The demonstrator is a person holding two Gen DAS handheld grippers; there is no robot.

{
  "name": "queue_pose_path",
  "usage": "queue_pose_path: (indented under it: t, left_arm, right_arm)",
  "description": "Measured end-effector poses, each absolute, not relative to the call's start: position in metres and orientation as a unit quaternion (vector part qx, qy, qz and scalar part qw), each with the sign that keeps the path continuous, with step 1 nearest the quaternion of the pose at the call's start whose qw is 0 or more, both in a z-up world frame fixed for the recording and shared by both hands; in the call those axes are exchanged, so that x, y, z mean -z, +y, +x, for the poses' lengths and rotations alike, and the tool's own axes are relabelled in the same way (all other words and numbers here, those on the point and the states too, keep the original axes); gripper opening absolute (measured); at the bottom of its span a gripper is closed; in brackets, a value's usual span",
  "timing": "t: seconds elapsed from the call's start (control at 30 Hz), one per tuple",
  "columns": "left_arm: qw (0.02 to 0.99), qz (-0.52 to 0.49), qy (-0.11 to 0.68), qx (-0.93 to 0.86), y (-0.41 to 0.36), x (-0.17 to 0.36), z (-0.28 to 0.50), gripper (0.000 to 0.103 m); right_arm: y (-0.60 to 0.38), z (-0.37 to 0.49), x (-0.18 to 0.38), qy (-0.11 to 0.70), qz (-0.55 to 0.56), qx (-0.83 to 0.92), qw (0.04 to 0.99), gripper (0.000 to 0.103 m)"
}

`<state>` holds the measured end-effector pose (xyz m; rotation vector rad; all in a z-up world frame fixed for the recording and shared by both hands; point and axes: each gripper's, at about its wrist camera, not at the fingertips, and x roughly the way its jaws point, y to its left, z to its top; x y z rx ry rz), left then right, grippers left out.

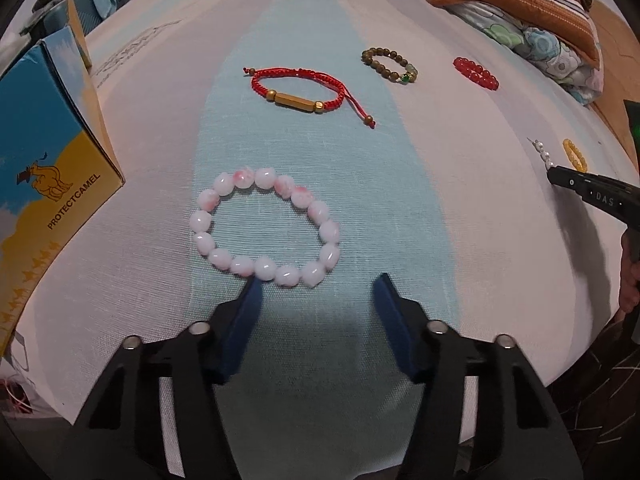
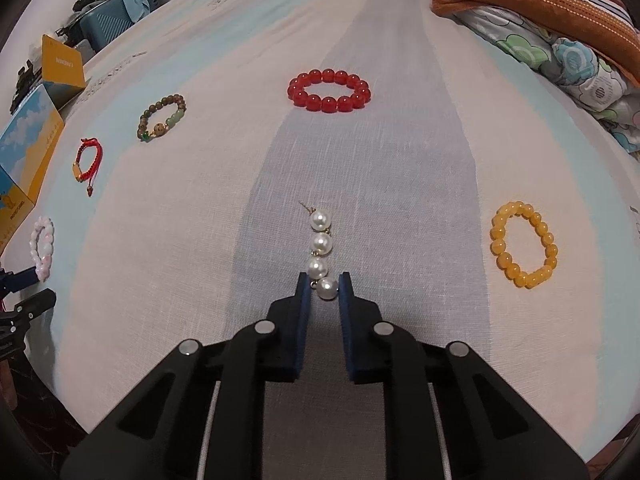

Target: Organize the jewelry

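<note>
Jewelry lies spread on a striped cloth [image 1: 460, 200]. My left gripper [image 1: 318, 284] is open just short of a pink-white bead bracelet [image 1: 264, 226]; its left fingertip touches the near beads. Beyond lie a red cord bracelet [image 1: 304, 90], a brown bead bracelet [image 1: 390, 65] and a red bead bracelet [image 1: 476, 74]. My right gripper [image 2: 325, 284] has its jaws narrowly apart around the nearest pearl of a pearl string [image 2: 321, 254], which lies on the cloth. The red bead bracelet [image 2: 329, 90] is ahead of it and a yellow bead bracelet [image 2: 524, 245] to its right.
A blue and yellow cardboard box [image 1: 44, 168] stands at the left edge of the cloth. Folded striped and floral bedding [image 2: 560, 40] is piled at the back right. Clutter and a teal case [image 2: 106, 20] sit at the back left.
</note>
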<state>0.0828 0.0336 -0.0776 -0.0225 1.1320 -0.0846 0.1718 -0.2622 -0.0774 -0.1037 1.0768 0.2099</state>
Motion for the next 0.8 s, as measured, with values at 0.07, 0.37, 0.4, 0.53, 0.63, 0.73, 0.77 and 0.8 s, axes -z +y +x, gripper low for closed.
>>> queue_pose_path:
  t: [0.07, 0.37, 0.4, 0.53, 0.63, 0.73, 0.77, 0.8]
  left_arm:
    - [0.844, -0.012, 0.535, 0.039, 0.034, 0.077, 0.083, 0.049]
    - [0.845, -0.010, 0.532, 0.040, 0.032, 0.075, 0.083, 0.041]
    - [0.846, -0.011, 0.531, 0.041, 0.032, 0.074, 0.083, 0.041]
    - [0.861, 0.004, 0.507, 0.027, 0.029, 0.062, 0.077, 0.075]
    - [0.870, 0.015, 0.491, 0.028, 0.026, 0.055, 0.074, 0.080]
    - [0.878, 0.014, 0.478, 0.028, 0.025, 0.052, 0.075, 0.086]
    - [0.880, 0.015, 0.474, 0.030, 0.025, 0.051, 0.078, 0.087]
    - [0.881, 0.016, 0.471, 0.028, 0.026, 0.051, 0.082, 0.088]
  right_arm:
    - [-0.262, 0.172, 0.078, 0.513, -0.048, -0.099, 0.852, 0.014]
    - [-0.263, 0.172, 0.078, 0.514, -0.046, -0.097, 0.851, 0.014]
    - [-0.263, 0.172, 0.078, 0.513, -0.046, -0.097, 0.851, 0.014]
    - [-0.264, 0.173, 0.078, 0.514, -0.044, -0.098, 0.851, 0.014]
    - [-0.263, 0.173, 0.079, 0.515, -0.045, -0.098, 0.851, 0.014]
    - [-0.263, 0.173, 0.079, 0.515, -0.045, -0.097, 0.850, 0.014]
    - [-0.263, 0.173, 0.079, 0.515, -0.045, -0.097, 0.850, 0.014]
    - [-0.263, 0.173, 0.079, 0.515, -0.045, -0.097, 0.850, 0.014]
